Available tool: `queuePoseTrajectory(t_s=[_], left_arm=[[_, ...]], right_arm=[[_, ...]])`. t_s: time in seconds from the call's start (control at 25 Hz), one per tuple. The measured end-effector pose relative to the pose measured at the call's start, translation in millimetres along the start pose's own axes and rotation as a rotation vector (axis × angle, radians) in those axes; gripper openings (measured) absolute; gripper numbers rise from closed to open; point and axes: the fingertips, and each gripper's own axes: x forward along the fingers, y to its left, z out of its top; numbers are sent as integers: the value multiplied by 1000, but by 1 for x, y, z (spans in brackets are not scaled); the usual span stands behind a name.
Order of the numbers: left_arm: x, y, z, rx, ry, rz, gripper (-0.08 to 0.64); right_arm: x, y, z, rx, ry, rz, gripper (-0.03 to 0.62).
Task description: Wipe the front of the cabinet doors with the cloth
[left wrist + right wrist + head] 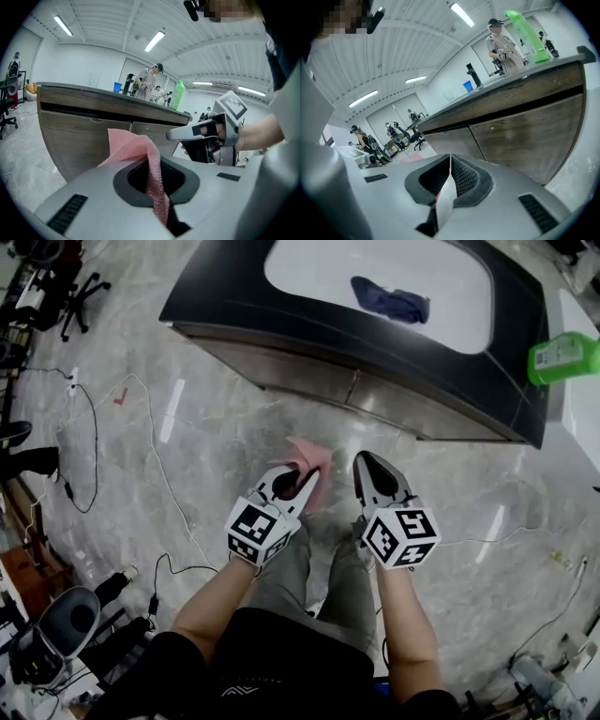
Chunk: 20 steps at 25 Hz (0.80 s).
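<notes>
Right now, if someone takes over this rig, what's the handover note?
Left gripper: shut on the pink cloth, which sticks out past the jaws.
Right gripper: shut, nothing in it.
Both are held above the floor, short of the cabinet doors; the cloth touches neither door.
Done: cloth is gripped.
Left: bring the cloth to the doors and wipe their fronts.

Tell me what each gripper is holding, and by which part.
Left gripper: shut on the pink textured cloth, pinched along a fold, the rest bunching out beyond the jaws. Right gripper: shut, holding nothing.
</notes>
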Motion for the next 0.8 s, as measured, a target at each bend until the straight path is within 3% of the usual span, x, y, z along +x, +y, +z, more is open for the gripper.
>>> queuePoseTrajectory(t_s=[0.52, 0.8], left_arm=[[-23, -35, 100, 141, -99, -70, 9], [-43, -62, 130, 170, -141, -134, 9]], right_arm=[[-44, 47, 62, -84, -74, 36, 38], [-68, 70, 84, -152, -114, 34, 38]])
